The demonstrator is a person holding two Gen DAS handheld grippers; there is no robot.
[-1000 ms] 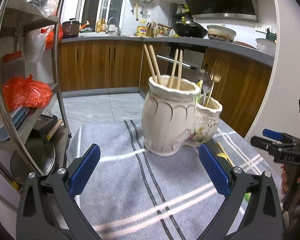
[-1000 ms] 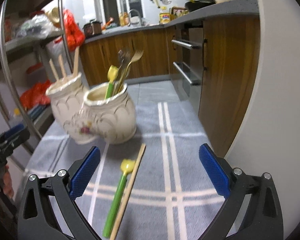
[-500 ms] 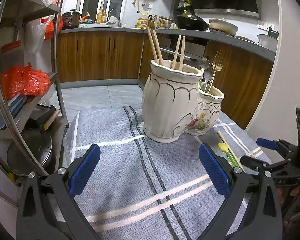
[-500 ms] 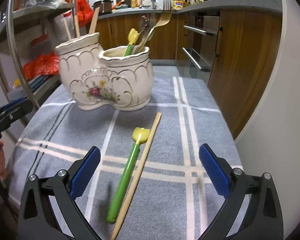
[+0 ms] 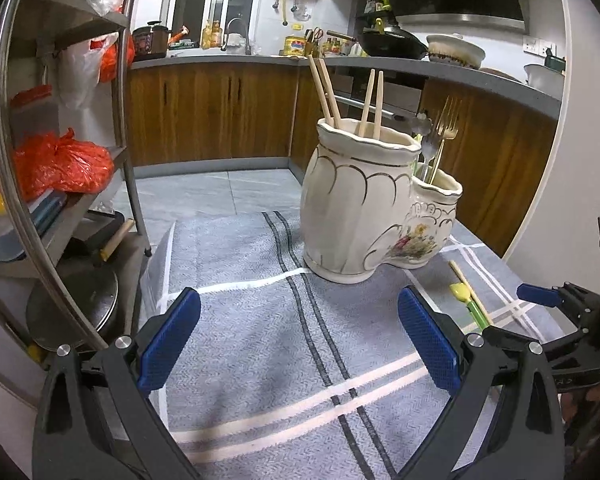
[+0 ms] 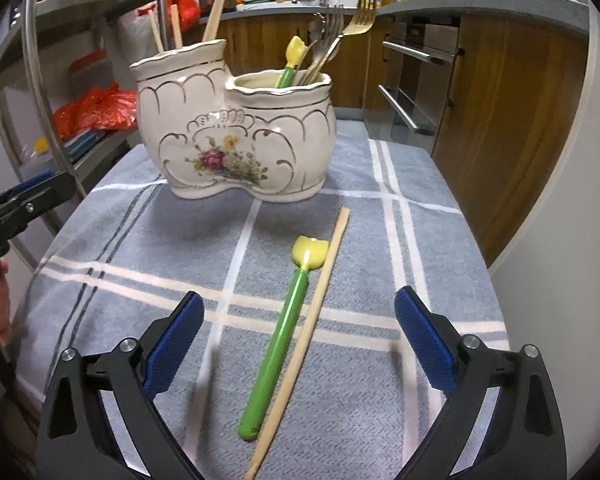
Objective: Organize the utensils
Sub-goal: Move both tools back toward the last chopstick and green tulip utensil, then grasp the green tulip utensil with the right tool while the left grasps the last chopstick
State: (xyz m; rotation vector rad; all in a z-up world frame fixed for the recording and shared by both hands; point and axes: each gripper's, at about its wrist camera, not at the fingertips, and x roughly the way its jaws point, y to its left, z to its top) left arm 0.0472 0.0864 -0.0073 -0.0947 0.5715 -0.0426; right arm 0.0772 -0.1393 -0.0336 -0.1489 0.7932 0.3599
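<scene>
Utensils left on cloth, green spoon [image 6: 278, 336] & chopstick [image 6: 304, 336] in front of holder [image 6: 236, 128]; right gripper [image 6: 296, 340] over them, jaws wide, just narrowing w/ nothing gripped, pick-up step, next needs lowering & closing on one; left gripper [image 5: 296, 340] wide, empty.

Right claw [image 6: 296, 338] hangs low over the grey striped cloth [image 6: 380, 420], blue pads wide apart after just closing a little, nothing pressed between them. Between the pads lie a green utensil with yellow tulip tip [image 6: 280, 344] and a wooden chopstick [image 6: 308, 328], side by side, nearly touching. Beyond them stands the cream two-pot ceramic holder [image 6: 236, 136]: chopsticks [image 6: 214, 16] in its taller pot, forks [image 6: 332, 44] and a second green utensil [image 6: 290, 64] in the lower. Left claw [image 6: 24, 200] at the holder's far left.
</scene>
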